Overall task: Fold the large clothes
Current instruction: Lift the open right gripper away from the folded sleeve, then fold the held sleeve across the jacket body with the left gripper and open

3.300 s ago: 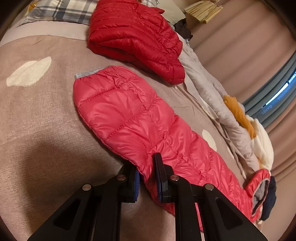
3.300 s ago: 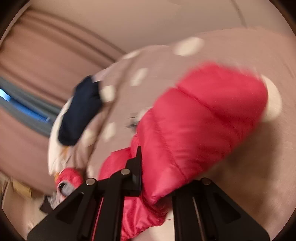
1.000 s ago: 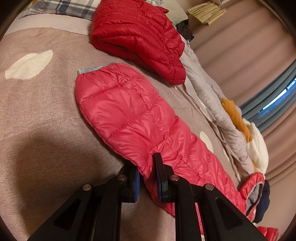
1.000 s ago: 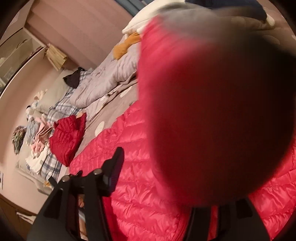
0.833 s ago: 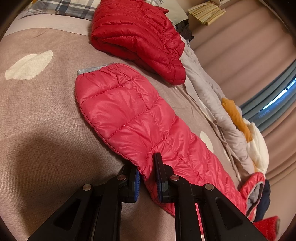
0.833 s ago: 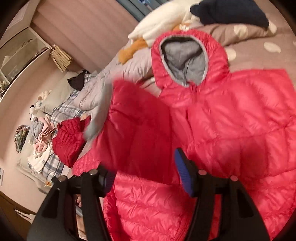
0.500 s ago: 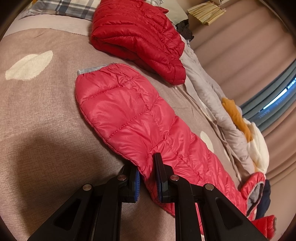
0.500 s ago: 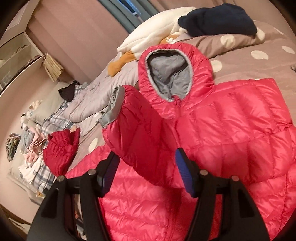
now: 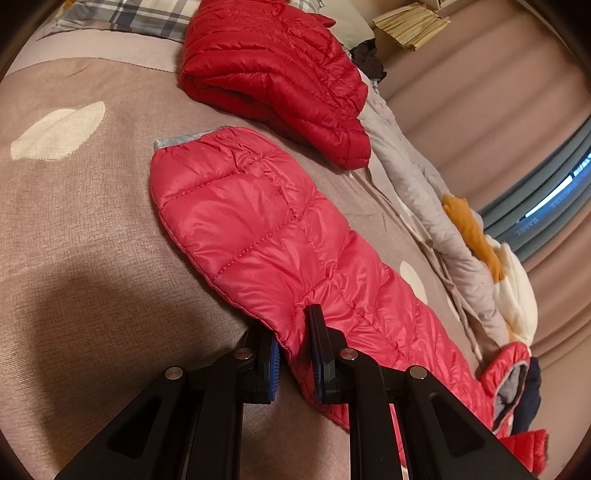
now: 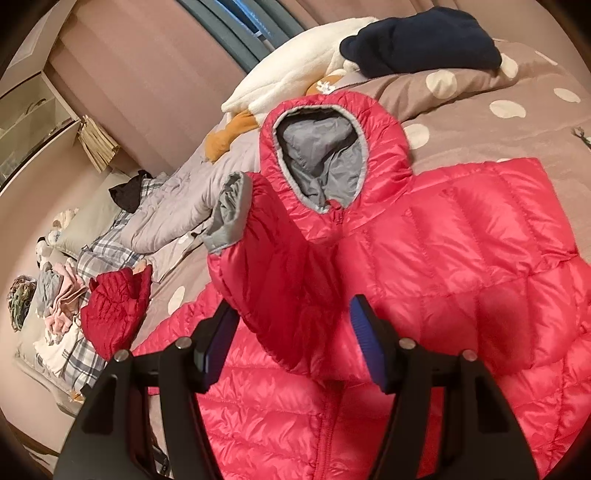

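Note:
A pink-red hooded puffer jacket (image 10: 461, 258) lies face up on the bed, its grey-lined hood (image 10: 321, 162) toward the window. One sleeve (image 10: 273, 258) is folded across the chest, grey cuff (image 10: 229, 218) pointing up-left. My right gripper (image 10: 293, 306) hovers open over that sleeve, and its pads do not press the fabric. In the left wrist view the other sleeve (image 9: 251, 221) stretches flat over the bedspread. My left gripper (image 9: 291, 325) is shut on that sleeve's lower edge near the armpit.
A folded darker red puffer jacket (image 9: 273, 62) lies beyond the flat sleeve, by a plaid pillow (image 9: 140, 14). A grey quilt (image 9: 417, 177), white fleece (image 10: 295, 81) and a navy garment (image 10: 417, 40) line the curtain side. The brown dotted bedspread (image 9: 74, 221) is bare at left.
The sleeve that filled the right wrist view a second ago has dropped out of the right gripper onto the jacket's chest. The right jaws have widened. The left gripper has kept still.

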Motion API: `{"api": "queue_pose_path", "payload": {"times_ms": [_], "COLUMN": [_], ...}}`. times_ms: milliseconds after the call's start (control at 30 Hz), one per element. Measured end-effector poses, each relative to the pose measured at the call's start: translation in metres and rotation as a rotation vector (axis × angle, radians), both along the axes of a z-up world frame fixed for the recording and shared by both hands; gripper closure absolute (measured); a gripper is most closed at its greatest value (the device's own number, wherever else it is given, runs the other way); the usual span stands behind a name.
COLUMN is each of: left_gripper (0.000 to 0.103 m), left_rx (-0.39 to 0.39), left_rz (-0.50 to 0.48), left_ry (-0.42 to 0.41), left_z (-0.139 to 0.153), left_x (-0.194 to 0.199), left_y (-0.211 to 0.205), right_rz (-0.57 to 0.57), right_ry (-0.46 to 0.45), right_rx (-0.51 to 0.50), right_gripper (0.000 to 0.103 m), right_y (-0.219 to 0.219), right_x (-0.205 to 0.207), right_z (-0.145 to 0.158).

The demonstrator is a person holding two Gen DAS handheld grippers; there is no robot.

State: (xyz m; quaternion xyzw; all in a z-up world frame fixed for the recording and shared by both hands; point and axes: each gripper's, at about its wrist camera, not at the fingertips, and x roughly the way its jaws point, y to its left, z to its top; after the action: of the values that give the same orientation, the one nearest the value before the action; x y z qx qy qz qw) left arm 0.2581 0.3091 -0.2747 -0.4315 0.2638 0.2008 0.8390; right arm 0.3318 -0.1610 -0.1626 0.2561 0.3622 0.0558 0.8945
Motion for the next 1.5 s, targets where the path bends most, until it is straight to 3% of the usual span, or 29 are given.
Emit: {"api": "queue_pose_path", "payload": {"times_ms": [100,233,300,433,667,767,833,1033,1200,1367,1500], "left_gripper": [0.088,0.088,0.088,0.088,0.088,0.088,0.088,0.088,0.088,0.088,0.088], "left_rx": [0.004,0.006,0.0,0.0,0.048,0.084,0.115,0.203,0.265,0.33,0.393], "left_rz": [0.0,-0.001,-0.001,-0.002,0.006,0.011,0.012,0.017,0.008,-0.073,-0.125], "left_ry": [0.003,0.003,-0.002,-0.003,0.037,0.071,0.091,0.127,0.102,0.053,0.014], "left_z": [0.0,0.001,0.001,0.0,0.005,0.009,0.013,0.027,0.045,0.071,0.092], "left_x": [0.0,0.001,0.001,0.001,0.003,0.006,0.008,0.01,0.01,0.013,0.011], "left_y": [0.0,-0.001,-0.001,-0.001,-0.005,-0.01,-0.014,-0.024,-0.035,-0.064,-0.095], "right_rz": [0.019,0.072,0.085,0.037,-0.079,-0.126,-0.14,-0.134,-0.164,-0.232,-0.296], "right_ry": [0.008,-0.013,-0.047,-0.075,0.03,0.11,0.101,0.082,0.057,0.037,0.037], "right_rx": [0.015,0.022,0.028,-0.021,-0.101,-0.07,-0.061,-0.044,-0.141,-0.204,-0.147], "right_gripper": [0.04,0.028,0.027,0.028,0.043,0.052,0.054,0.05,0.05,0.049,0.048], "right_y": [-0.001,0.007,0.01,0.007,-0.018,-0.033,-0.038,-0.041,-0.05,-0.074,-0.101], "right_x": [-0.006,-0.015,-0.019,-0.015,0.008,0.018,0.018,0.006,-0.016,-0.03,-0.038], "right_z": [0.005,0.018,0.026,0.031,-0.018,-0.048,-0.052,-0.028,-0.007,0.004,0.004]}}
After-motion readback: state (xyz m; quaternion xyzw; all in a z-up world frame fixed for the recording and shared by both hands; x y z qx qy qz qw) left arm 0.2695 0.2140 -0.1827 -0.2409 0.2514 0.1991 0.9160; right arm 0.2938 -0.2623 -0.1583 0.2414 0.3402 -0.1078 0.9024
